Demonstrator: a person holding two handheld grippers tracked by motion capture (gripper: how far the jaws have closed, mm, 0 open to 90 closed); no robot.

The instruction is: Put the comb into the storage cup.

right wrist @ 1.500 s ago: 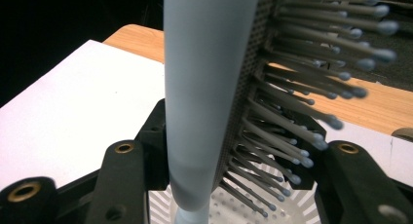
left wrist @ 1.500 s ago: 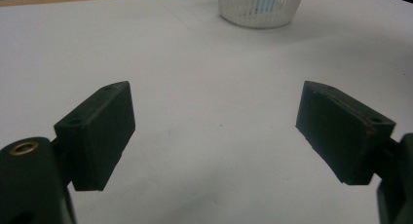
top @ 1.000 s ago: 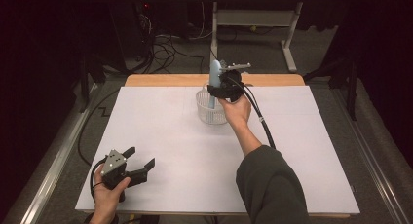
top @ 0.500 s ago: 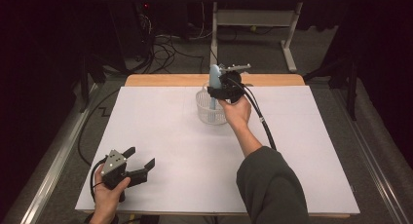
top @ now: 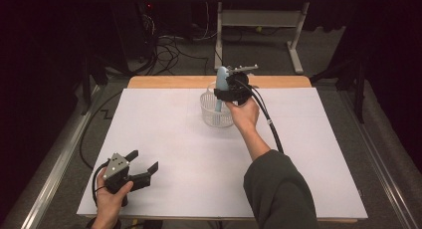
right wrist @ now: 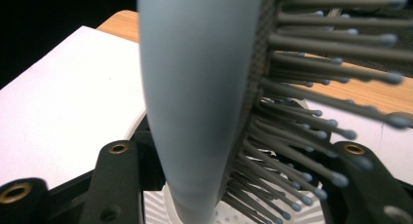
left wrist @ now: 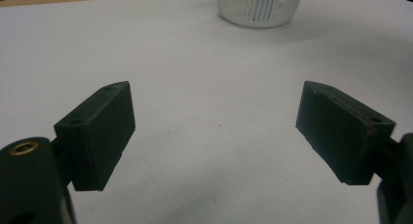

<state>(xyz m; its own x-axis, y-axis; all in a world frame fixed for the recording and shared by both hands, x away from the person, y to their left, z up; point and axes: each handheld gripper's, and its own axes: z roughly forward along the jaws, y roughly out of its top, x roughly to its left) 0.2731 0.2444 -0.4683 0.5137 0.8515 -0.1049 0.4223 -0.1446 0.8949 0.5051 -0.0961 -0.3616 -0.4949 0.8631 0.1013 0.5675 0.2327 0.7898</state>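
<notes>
Right tongs loosened on the brush standing in the basket

The right tongs (top: 230, 92) had just been opening around the pale blue plastic hairbrush with grey bristles (top: 221, 82), which stood handle-down in the white slotted plastic basket (top: 215, 115) near the far edge of the counter (top: 318, 154). In the right gripper view the brush (right wrist: 195, 112) was between the jaws, but I could not tell if the pads pressed it; probably it was being released, so the placing looked nearly finished. The left tongs (top: 144, 170) rested released and empty near the counter's near left corner. Around the basket the white sheet was bare; nothing blocked the withdrawal, only the bristles (right wrist: 311, 112) close to one jaw might catch.
</notes>
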